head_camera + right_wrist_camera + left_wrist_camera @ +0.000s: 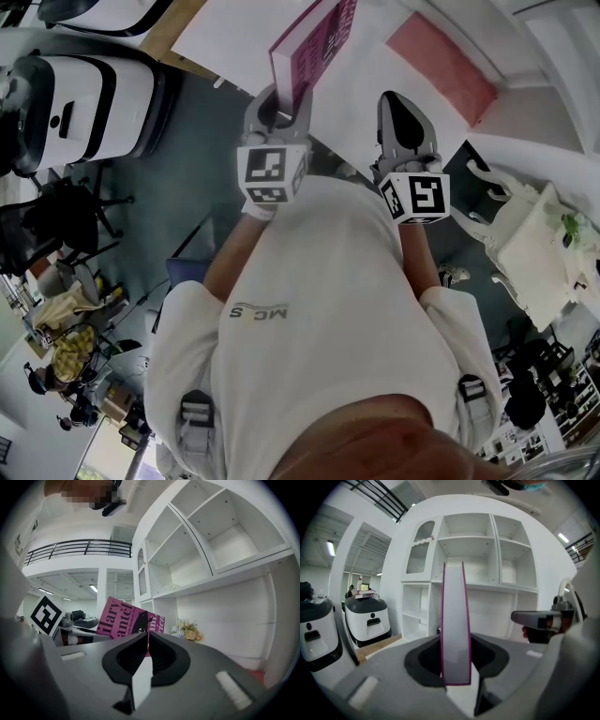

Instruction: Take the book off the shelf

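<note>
A book with a magenta cover and a pale page edge stands upright between the jaws of my left gripper, which is shut on its lower end. In the left gripper view the book rises edge-on in front of the white shelf unit, clear of the compartments. My right gripper hovers beside it to the right, shut, with nothing in it. The right gripper view shows that gripper's closed jaws, the book's cover to the left and the shelf to the right.
White wheeled machines stand on the floor at the left. A white ornate table with a plant is at the right. A small bunch of flowers sits on a low shelf. A pink patch lies near the shelf base.
</note>
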